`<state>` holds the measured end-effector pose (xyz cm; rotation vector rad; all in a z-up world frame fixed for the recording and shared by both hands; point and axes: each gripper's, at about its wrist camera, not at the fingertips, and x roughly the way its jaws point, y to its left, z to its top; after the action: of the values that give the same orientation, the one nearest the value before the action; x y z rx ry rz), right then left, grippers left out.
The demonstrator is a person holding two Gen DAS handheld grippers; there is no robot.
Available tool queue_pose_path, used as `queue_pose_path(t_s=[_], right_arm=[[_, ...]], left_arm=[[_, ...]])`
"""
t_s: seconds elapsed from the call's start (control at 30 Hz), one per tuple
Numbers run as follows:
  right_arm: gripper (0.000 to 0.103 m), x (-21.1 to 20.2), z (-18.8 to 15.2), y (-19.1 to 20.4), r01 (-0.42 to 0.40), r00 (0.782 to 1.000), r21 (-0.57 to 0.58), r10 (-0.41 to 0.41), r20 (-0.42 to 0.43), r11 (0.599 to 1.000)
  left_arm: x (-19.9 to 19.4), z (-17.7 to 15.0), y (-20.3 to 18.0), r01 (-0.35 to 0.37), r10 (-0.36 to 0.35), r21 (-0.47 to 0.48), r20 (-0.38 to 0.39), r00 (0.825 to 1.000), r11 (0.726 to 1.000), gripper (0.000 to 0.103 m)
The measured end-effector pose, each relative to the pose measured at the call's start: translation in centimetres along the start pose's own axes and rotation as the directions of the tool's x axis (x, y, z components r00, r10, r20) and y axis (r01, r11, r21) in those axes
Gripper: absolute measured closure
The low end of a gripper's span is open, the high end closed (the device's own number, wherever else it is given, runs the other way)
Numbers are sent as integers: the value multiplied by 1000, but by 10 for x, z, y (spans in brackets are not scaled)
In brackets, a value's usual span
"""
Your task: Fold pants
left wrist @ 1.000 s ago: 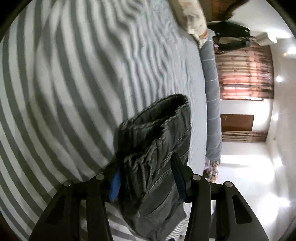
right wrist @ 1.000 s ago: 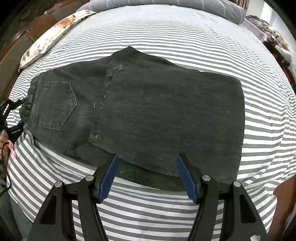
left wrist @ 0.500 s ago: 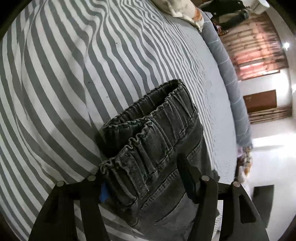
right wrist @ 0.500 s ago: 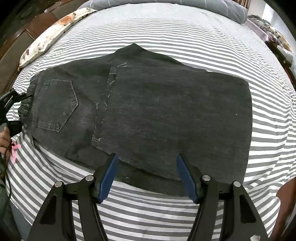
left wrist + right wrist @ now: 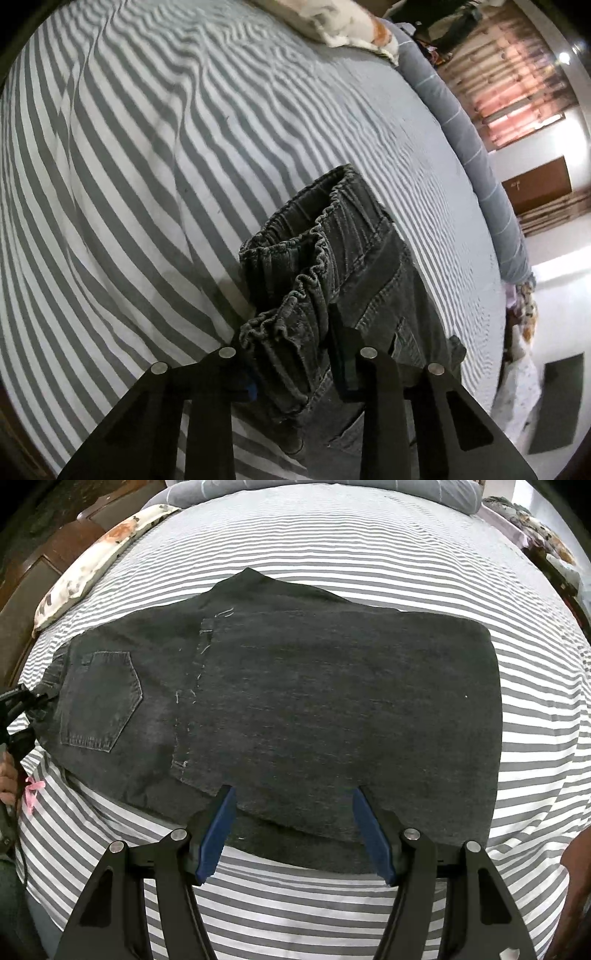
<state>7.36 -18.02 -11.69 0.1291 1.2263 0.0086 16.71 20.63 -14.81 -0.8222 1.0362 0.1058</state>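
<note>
Dark denim pants [image 5: 295, 709] lie on the striped bed [image 5: 332, 542], legs already doubled back over the seat so the hems sit near the back pocket [image 5: 99, 698]. Waist end toward the pillow [image 5: 92, 561] side, fold end to the right.

Left claw [image 5: 295, 369]: a second ago its jaws stood wide on either side of the elastic waistband [image 5: 295, 291]; now they are closing, with the gathered band bunched between them. The pads look pressed into the cloth. The waistband has also lifted and puckered compared with a second ago, standing up off the sheet rather than lying flat. In the right wrist view that same claw shows at the far left edge, at the waist end.

Right claw [image 5: 295, 830]: spread, nothing between the pads, hovering over the near edge of the pants, unchanged over the last second.

Reading: the waist end is now secured, so the next fold, likely waist over toward the fold end, can begin. The right claw has not yet taken hold; a one-handed lift may drag the layers askew.
</note>
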Motion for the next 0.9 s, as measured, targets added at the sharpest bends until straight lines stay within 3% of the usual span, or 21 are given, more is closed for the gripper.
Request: queue_pose_path(t_s=[0.13,0.27,0.57,0.7,0.9], right_arm=[[40,-3,-3,-7,-17,1000,23,16,11,1000],[40,-8,-3,-17,-41,999,51,40,25,998],[40,-17,4,-29,-101,994,94,96,60,990],[40,-20,5,-36,-124,990,115,116,75,986],[40,-30,7,-60,-151,985,168,134,111,974]], left_arm=[[-12,-6,-13,3,-6,61,48,999,998,76],[-24,-12,-26,50,-59,114,76,995,992,77],[-46,-22,-74,148,-174,257,78,982,955,79],[-59,-30,-107,174,-212,347,73,975,922,79],[-74,-64,-177,218,-268,514,25,963,830,80]])
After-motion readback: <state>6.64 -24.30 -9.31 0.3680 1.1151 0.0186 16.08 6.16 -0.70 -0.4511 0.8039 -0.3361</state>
